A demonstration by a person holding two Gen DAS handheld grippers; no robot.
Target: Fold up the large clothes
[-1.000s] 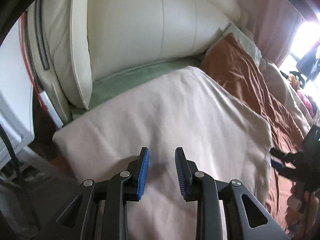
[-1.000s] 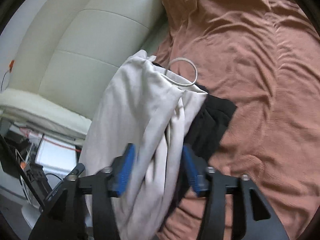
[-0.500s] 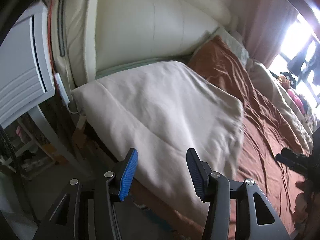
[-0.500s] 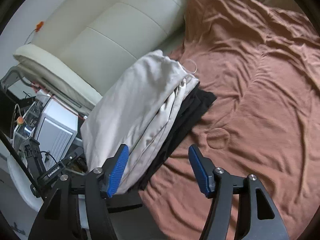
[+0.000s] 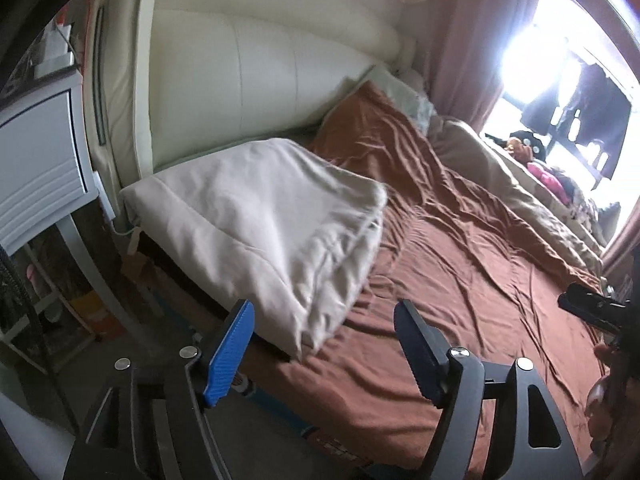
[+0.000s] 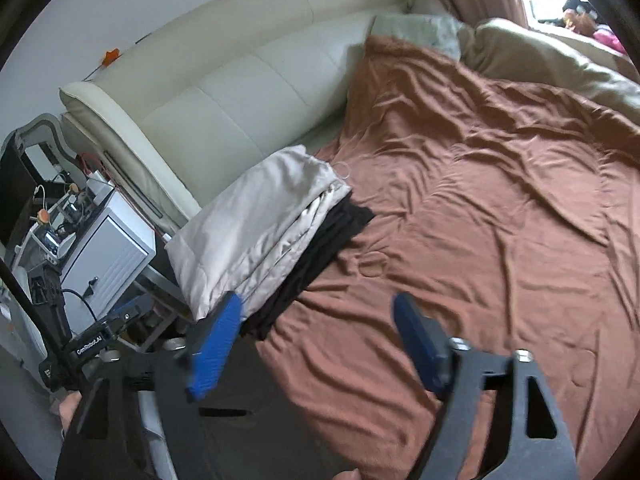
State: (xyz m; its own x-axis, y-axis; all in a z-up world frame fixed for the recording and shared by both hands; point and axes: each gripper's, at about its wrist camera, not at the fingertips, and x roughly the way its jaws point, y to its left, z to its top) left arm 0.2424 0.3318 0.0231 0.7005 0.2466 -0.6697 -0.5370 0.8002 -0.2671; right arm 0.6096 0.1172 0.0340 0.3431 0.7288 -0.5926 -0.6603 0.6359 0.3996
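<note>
Cream fabric, folded into a thick rectangular bundle, is seen at centre left of the left wrist view, lying on the corner of a bed covered by a rust-brown sheet. In the right wrist view the same cream bundle is shown at centre left, stacked on a folded black garment whose edge projects toward the lower right from beneath it. A thin white cord loop is visible at the upper corner of the stack, resting on the sheet.

The left hand-held gripper occupies the lower centre of its frame; its blue-padded jaws are standing wide and opening, and nothing is held between them, the bundle's lower corner being seen beyond and apart from the pads. The right hand-held gripper fills the lower centre of its own frame, somewhat blurred; its jaws are likewise wide and opening, with only sheet and the edge of the stack seen behind them, untouched.

A cream padded headboard is shown above the bundle, running across the upper left. A white bedside cabinet stands at far left, just beside the bed corner. A beige duvet is heaped at upper right, below a pink curtain and a bright window.
</note>
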